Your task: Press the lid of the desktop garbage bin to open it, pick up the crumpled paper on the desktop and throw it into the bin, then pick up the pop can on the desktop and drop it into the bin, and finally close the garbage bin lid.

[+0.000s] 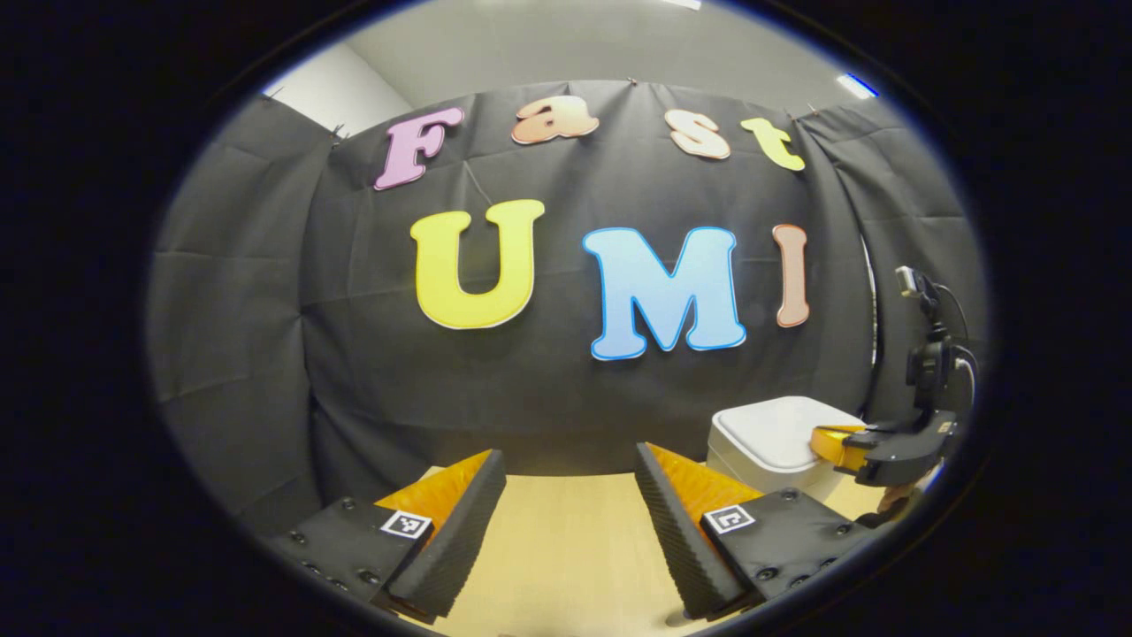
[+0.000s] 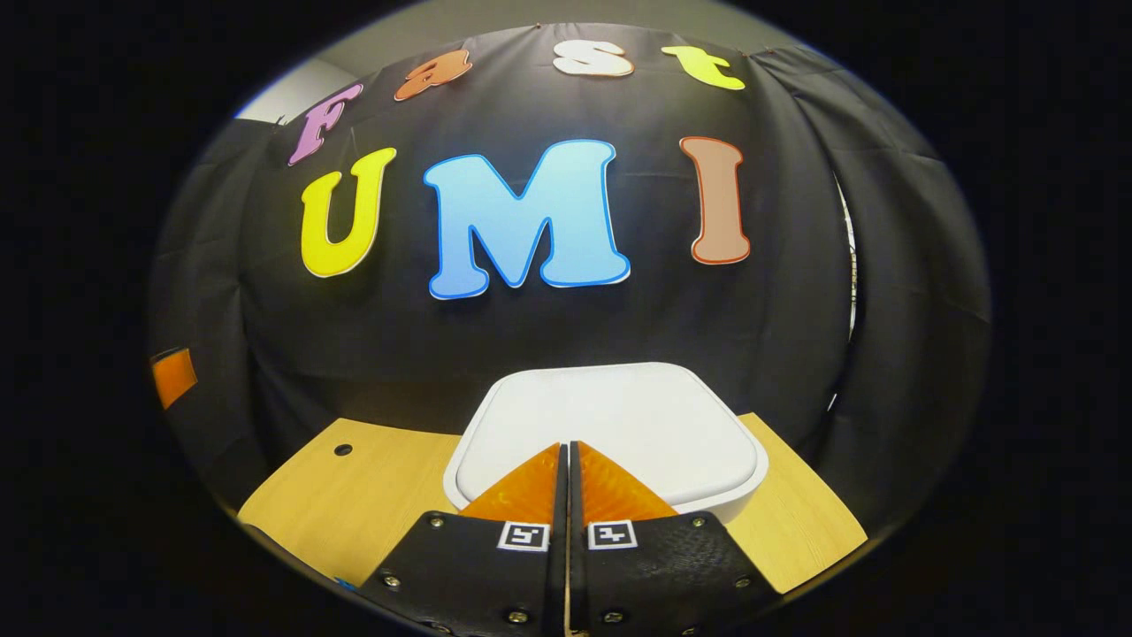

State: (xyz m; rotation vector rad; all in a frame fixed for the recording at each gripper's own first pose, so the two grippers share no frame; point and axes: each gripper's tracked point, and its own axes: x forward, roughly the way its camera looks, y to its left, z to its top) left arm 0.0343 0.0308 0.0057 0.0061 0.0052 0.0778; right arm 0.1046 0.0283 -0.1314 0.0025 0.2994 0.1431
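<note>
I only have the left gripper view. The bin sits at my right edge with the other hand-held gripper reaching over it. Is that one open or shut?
Observer: Shut. In the right gripper view, the right hand-held gripper has its fingers together with nothing between them.
Operator: Where on the lid are its tips?
Observer: Over the near edge of the white lid, about mid-width. I cannot tell whether they touch it.
Operator: What lies left of the bin?
Observer: A small dark hole in the wooden table.

A light wooden desktop [image 2: 371,495] meets the black cloth wall [image 2: 778,318].
</note>
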